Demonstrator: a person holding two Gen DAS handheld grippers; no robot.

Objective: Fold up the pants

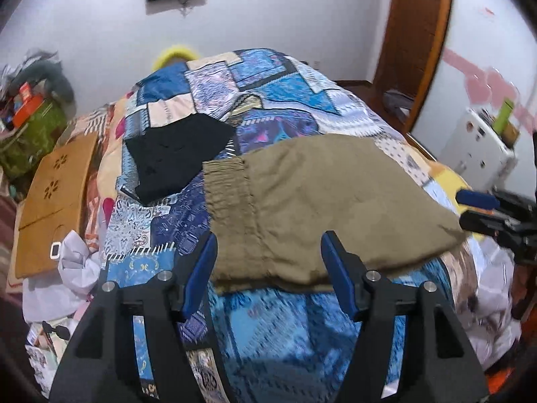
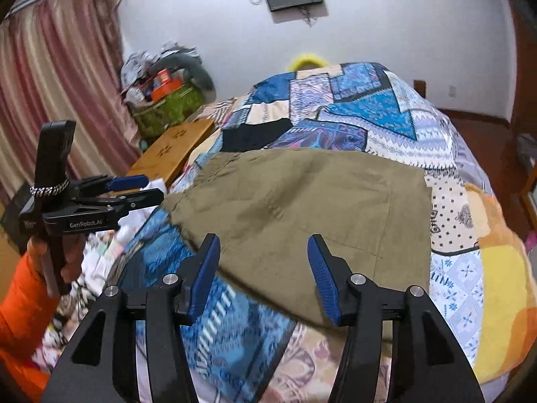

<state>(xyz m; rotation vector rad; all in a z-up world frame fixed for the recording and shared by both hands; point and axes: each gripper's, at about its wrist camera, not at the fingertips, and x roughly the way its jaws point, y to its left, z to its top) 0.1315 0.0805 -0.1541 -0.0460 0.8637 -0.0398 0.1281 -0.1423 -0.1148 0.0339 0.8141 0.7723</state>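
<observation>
Olive-brown pants (image 1: pixel 319 201) lie folded flat across a patchwork bedspread (image 1: pixel 268 100), their elastic waistband (image 1: pixel 228 184) at the left end. My left gripper (image 1: pixel 268 238) stands open just over the near edge of the pants by the waistband, with nothing pressed between its blue pads. In the right wrist view the same pants (image 2: pixel 302 201) spread out ahead, and my right gripper (image 2: pixel 263 238) is open above their near edge. The left gripper (image 2: pixel 141 188) shows there at the left, held by a hand in an orange sleeve (image 2: pixel 20 302). The right gripper (image 1: pixel 476 208) appears beside the pants' right end.
A black garment (image 1: pixel 174 154) lies on the bedspread behind the pants. A wooden board (image 1: pixel 57 194) and a green bag (image 1: pixel 30 134) full of things stand left of the bed. A white appliance (image 1: pixel 476 147) is at the right, striped curtains (image 2: pixel 50 84) at the far left.
</observation>
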